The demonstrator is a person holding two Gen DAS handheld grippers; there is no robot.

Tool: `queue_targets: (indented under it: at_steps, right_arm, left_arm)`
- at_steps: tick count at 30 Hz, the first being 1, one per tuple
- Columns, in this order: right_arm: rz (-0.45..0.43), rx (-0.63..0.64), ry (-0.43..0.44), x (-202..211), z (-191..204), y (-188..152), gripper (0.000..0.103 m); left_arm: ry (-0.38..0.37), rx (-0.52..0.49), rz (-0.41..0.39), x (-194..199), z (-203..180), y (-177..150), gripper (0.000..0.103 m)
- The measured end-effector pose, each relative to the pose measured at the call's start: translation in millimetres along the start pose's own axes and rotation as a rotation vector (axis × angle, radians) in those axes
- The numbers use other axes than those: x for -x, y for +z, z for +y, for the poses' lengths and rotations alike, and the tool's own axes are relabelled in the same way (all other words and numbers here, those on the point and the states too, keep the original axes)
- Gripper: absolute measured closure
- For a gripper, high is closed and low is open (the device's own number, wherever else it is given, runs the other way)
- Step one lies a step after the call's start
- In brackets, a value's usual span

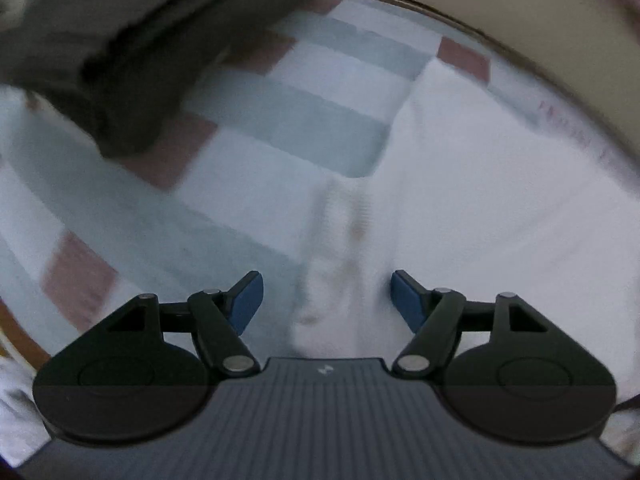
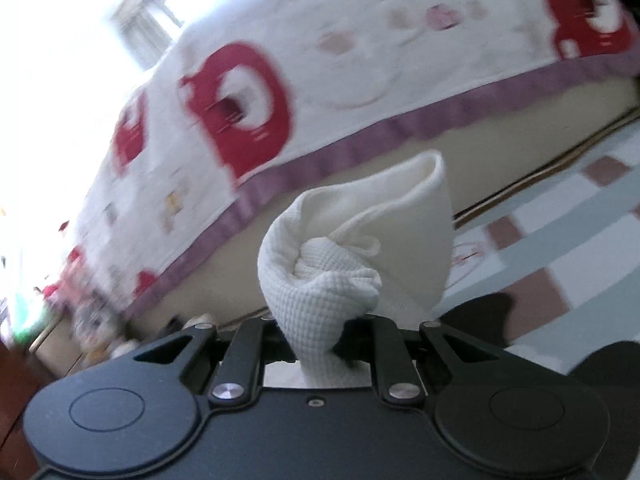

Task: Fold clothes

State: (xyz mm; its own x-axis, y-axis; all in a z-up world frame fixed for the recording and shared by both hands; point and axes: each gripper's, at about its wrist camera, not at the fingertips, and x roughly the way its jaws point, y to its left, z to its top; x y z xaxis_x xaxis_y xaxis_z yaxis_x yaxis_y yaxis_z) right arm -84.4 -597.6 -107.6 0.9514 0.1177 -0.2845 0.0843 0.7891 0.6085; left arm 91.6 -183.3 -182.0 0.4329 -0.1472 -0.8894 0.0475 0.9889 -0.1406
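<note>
Left claw hovers spread, nothing between its blue pads, above a white garment lying on the checked sheet – a dark garment sits upper left. Right claw pinches a bunched white waffle-knit cloth, raised before the red-patterned blanket.

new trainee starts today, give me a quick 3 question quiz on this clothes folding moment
1. True or false: the right gripper is shut on a bunched piece of white waffle-weave cloth.
2. Which gripper has open jaws with nothing pinched between them? A) left B) right
3. Fill in: beyond the left gripper, a white garment lies on a ____ sheet, with dark grey clothing farther up on the left.

Key: 1 true; 2 A; 3 checked (pale blue, white and dull red squares).
</note>
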Motion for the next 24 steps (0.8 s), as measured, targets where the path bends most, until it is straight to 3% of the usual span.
queue_targets:
  at_steps: [2, 5, 9, 11, 13, 15, 18, 19, 22, 24]
  right_arm:
    - [0.042, 0.020, 0.044, -6.3, 16.3, -6.2, 0.085]
    - [0.097, 0.119, 0.074, -18.3, 50.0, -14.2, 0.085]
    - [0.162, 0.185, 0.144, -47.8, 102.9, -25.0, 0.086]
    - [0.184, 0.241, 0.164, -64.5, 136.4, -44.4, 0.087]
    - [0.228, 0.352, 0.113, -88.0, 169.9, -70.1, 0.087]
    - [0.306, 0.422, 0.003, -121.3, 185.0, -104.9, 0.087]
    - [0.443, 0.379, -0.154, -160.8, 177.5, -144.3, 0.087]
    - [0.467, 0.343, -0.172, -166.2, 171.4, -152.1, 0.087]
    - [0.456, 0.395, -0.167, -162.9, 173.4, -160.1, 0.087]
    - [0.462, 0.378, -0.158, -160.7, 172.5, -154.0, 0.086]
  left_arm:
    - [-0.018, -0.020, -0.044, 8.8, -0.1, 4.3, 0.033]
    - [0.050, -0.040, -0.102, 18.3, 5.7, 6.6, 0.035]
    - [-0.074, 0.129, -0.071, 22.7, 33.3, 14.1, 0.038]
    - [-0.047, 0.088, -0.122, 32.2, 31.5, 16.4, 0.038]
    - [-0.070, 0.093, -0.151, 36.3, 35.4, 21.0, 0.038]
    - [-0.118, 0.122, -0.166, 39.5, 42.9, 24.9, 0.038]
    - [-0.176, 0.177, -0.138, 29.2, 55.0, 28.1, 0.038]
    - [-0.192, 0.193, -0.116, 25.1, 57.7, 27.6, 0.038]
    - [-0.267, 0.259, -0.055, 13.6, 64.9, 26.9, 0.038]
    - [-0.306, 0.275, -0.052, 12.6, 64.1, 28.4, 0.038]
